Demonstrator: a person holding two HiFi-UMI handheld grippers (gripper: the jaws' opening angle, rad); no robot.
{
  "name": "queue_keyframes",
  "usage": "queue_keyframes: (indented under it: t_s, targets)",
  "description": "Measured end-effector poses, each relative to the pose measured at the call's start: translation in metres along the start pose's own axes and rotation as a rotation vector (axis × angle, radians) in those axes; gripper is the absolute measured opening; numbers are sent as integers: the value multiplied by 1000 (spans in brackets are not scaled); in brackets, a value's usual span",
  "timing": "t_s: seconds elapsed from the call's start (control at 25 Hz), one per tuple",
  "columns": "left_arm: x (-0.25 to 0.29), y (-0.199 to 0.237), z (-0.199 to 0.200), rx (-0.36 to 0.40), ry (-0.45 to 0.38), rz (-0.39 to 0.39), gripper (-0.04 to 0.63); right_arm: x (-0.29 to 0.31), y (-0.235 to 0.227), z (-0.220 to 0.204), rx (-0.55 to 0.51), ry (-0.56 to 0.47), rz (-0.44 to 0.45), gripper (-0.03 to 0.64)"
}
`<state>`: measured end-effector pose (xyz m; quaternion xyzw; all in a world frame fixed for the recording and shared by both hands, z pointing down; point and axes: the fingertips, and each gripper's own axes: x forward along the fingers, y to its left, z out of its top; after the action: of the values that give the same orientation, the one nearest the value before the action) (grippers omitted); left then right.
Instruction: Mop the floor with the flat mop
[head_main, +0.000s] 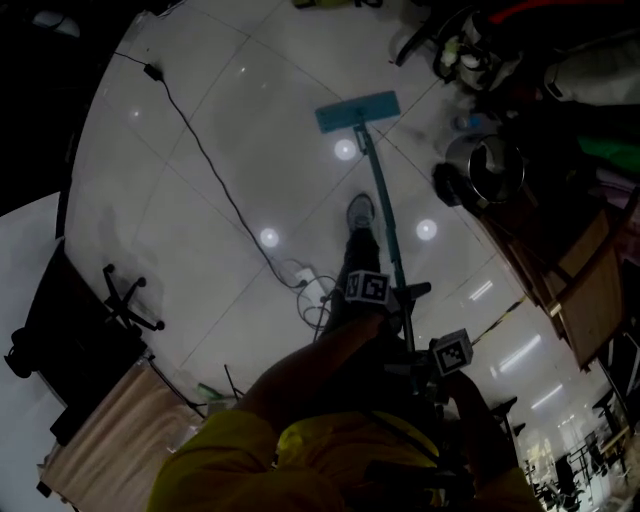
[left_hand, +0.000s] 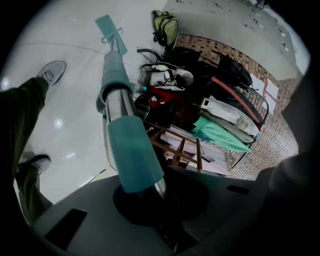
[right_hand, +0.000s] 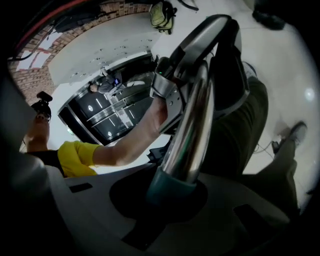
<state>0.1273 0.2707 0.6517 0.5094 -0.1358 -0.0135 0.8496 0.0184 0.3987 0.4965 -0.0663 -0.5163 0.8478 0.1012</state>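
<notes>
Mopping under way, judged from the pad on the floor and both grips on the pole.

Flat mop head (head_main: 357, 111): lies flat on the glossy floor (head_main: 200, 150), far from the person, roughly centre of the head view. Its long side runs crosswise to the mop pole (head_main: 385, 215).

Pole axis: runs from the near right, at the person's body, up and away to the far pad, leaning slightly left as it goes. The thing to be moved therefore lies straight ahead of both tongs, along the pole.

Left tongs (left_hand: 150, 197): closed round the pole at a teal sleeve (left_hand: 132, 155). The left gripper view looks down the shaft to the pad. This is the lower grip, nearer the mop head.

Right tongs (right_hand: 170, 195): closed round the pole at its teal end piece. The chrome shaft runs away from them toward the other gripper. This is the upper grip, nearer the body.

Surroundings: shoe (head_main: 360, 212) just left of the pole, about midway along it. A black cable (head_main: 220, 185) trails across the floor well left of the pad. Bags and gear (head_main: 520, 90) are piled on the right.

Judgement: the next stroke should run along the pole axis, with the left grip steering and the right driving. A sweep to the left risks snagging the cable.
</notes>
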Motion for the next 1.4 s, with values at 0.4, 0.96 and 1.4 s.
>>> queue_keyframes:
  t_s: [0.4, 0.96, 1.4]
  targets:
    - [-7, -15, 190, 101, -88, -115, 38, 5, -17, 180, -95, -5, -94, 40]
    - [-40, -113, 115, 45, -33, -70, 57, 28, 127, 111, -57, -14, 82, 72]
    - [-38, -159, -52, 97, -45, -52, 58, 5, 144, -66, -120, 72, -9, 74]
